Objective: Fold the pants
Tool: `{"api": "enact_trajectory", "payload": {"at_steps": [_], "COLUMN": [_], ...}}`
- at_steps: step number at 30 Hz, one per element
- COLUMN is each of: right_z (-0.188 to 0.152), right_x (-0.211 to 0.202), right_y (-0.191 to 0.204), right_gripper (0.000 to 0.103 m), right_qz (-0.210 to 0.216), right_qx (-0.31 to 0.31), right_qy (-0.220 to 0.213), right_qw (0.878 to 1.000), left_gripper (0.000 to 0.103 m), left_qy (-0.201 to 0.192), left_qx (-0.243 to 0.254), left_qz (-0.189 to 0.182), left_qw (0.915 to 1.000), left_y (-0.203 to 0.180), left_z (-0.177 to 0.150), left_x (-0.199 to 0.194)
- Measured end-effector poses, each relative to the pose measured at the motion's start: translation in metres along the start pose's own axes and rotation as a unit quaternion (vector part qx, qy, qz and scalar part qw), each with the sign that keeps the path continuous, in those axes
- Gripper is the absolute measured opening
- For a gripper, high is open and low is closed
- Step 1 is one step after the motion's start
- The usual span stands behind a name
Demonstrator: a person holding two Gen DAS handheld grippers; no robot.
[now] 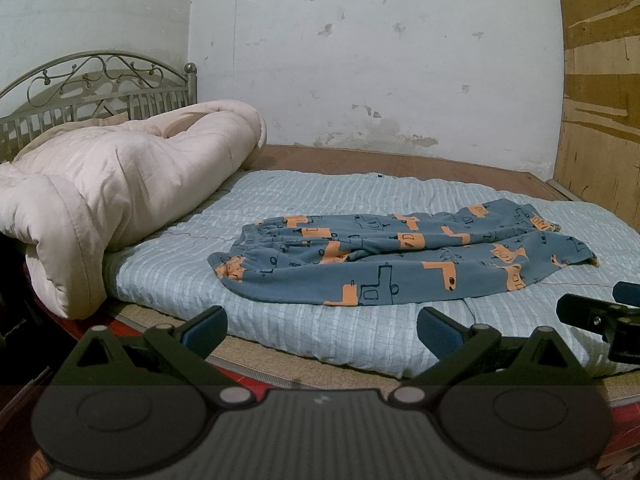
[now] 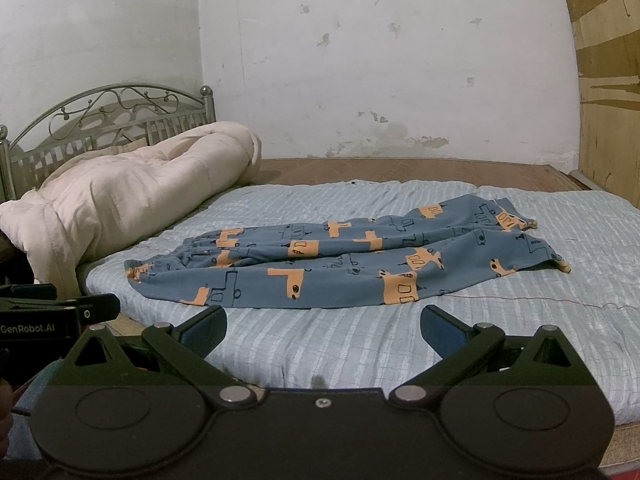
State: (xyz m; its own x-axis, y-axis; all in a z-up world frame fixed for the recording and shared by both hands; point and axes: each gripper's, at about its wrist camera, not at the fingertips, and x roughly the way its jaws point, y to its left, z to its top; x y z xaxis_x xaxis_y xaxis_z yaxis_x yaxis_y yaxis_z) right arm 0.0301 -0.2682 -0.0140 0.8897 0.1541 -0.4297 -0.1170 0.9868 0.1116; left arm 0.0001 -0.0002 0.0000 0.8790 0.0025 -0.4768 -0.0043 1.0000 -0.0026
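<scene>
Blue pants (image 1: 400,258) with an orange print lie rumpled across the pale blue quilt (image 1: 320,336), waistband to the left, leg ends to the right. In the right wrist view the same pants (image 2: 340,264) stretch across the middle of the bed. My left gripper (image 1: 322,330) hangs open over the bed's near edge, short of the pants, nothing between its fingers. My right gripper (image 2: 323,330) is open too, just short of the pants' near hem, holding nothing. The right gripper's tip (image 1: 600,316) shows at the left view's right edge.
A cream comforter (image 1: 120,184) is bundled at the left by the metal headboard (image 1: 92,88). A white wall (image 1: 380,60) runs behind the bed and a plywood panel (image 1: 600,100) stands at the right. A woven mat (image 1: 280,368) borders the quilt's near edge.
</scene>
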Motion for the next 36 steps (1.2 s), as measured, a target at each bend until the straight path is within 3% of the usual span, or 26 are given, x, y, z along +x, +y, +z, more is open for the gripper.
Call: {"api": "enact_trajectory", "payload": {"at_steps": [22,25,31,36], "right_z": [0.004,0.01,0.043,0.063], "right_x": [0.003,0.009,0.027,0.037], "right_y": [0.003,0.001,0.009,0.014], "right_gripper": [0.102,0.102,0.102,0.102], "right_qz": [0.0,0.005,-0.031,-0.027], "right_qx": [-0.002,-0.005,-0.006,-0.018], "right_qy": [0.003,0.011,0.059,0.054], "right_qw": [1.0,1.0,0.998,0.998], "left_gripper": [0.102,0.102,0.102,0.102], "left_qy": [0.021,0.034,0.031,0.021], "left_qx": [0.0,-0.002,-0.018,-0.013], "left_qz": [0.003,0.004,0.012,0.027], "left_qw": [0.9998,0.9994,0.9993,0.9993], "left_y": [0.003,0.006,0.017,0.024], "left_z": [0.002,0.009,0.036,0.061], "left_x": [0.01,0.017,0.029,0.043]}}
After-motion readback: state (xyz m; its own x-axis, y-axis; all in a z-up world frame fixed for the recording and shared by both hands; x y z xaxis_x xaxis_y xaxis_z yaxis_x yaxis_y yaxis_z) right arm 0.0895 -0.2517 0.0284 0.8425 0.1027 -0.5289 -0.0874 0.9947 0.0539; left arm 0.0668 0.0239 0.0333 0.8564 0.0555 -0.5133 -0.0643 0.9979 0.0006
